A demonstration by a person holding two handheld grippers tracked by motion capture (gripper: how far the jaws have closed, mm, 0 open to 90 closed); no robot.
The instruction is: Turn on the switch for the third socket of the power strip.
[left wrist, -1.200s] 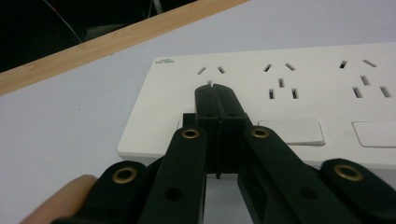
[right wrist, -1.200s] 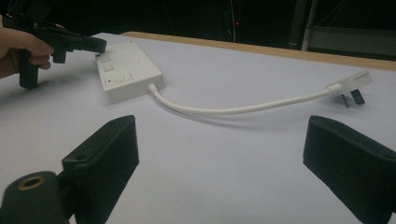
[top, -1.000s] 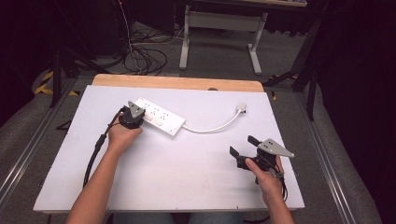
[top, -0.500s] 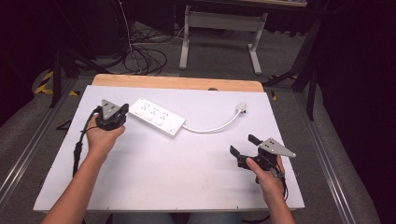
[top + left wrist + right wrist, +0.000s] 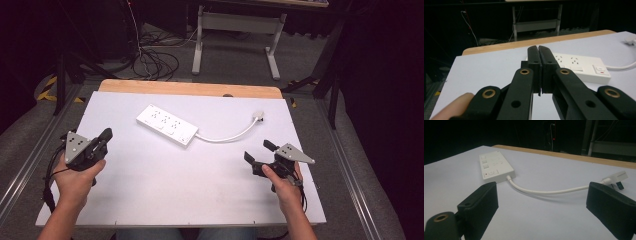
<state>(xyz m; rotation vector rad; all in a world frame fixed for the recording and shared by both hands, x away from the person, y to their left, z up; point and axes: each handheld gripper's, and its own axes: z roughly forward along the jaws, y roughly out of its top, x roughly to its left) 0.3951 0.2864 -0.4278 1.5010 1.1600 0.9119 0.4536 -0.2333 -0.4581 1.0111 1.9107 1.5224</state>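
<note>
White laminate covers the flat rectangular surface [image 5: 165, 190] in front of us, with a strip of pale wood along its far edge. At the left edge, in the high view, our left hand [image 5: 75, 177] holds the black two-jaw left claw [image 5: 106, 135], topped by its grey three-cornered plate, with its black cable trailing down toward us. In the left gripper view its jaws stand pressed flat together, clenched on nothing, and they point at the white rectangular plastic power strip [image 5: 576, 67] a little beyond them.

In the high view that power strip [image 5: 167, 126] lies flat on the far middle of the surface, set at a slant, with its near right end toward the right claw. It is well apart from both claws and touched by neither. From that end a thin white cable [image 5: 225, 137] curves rightward and away to a small white plug [image 5: 258, 117] lying near the far right part of the surface.

At the right, our right hand [image 5: 285, 182] holds the black two-jaw right claw [image 5: 259, 151] above the surface. In the right gripper view its jaws stand wide apart, released and empty, and between them we see the cable [image 5: 549, 191], with the plug [image 5: 616, 178] just beyond the right-hand jaw.
</note>
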